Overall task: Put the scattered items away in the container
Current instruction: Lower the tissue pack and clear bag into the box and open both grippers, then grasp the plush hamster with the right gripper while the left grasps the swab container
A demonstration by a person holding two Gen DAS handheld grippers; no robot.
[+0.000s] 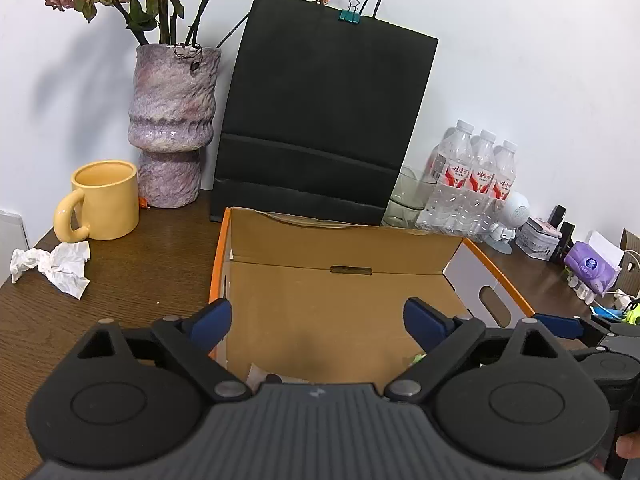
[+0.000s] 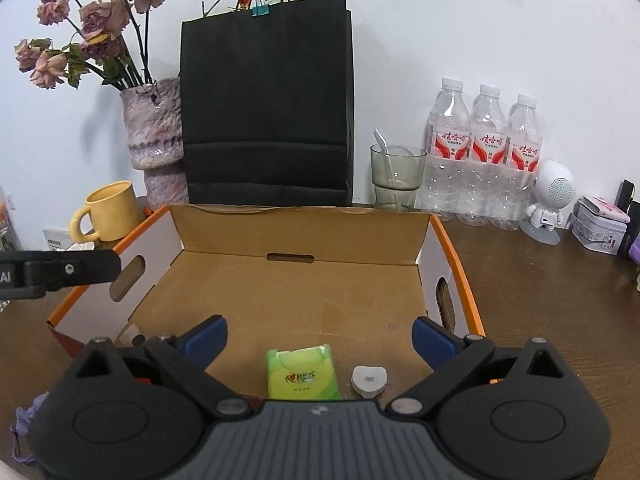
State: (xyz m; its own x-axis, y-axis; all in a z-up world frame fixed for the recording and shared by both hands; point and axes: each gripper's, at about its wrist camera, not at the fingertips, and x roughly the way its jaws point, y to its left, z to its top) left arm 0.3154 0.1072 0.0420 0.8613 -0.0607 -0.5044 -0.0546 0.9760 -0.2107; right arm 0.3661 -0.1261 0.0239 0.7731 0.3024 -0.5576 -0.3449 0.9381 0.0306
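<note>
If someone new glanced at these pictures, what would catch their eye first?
Probably the open cardboard box with orange edges in the middle of the wooden table, a green tissue pack lying on its floor. Behind it a tall black paper bag leans on the wall, beside a purple vase of dried roses.

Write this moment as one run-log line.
left hand-held gripper: open | right hand-held gripper: open | green tissue pack: inside cardboard box

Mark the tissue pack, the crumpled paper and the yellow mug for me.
tissue pack (image 2: 302,374), right wrist view, centre of its green front.
crumpled paper (image 1: 56,266), left wrist view, middle of the wad.
yellow mug (image 1: 108,204), left wrist view, its side wall.
</note>
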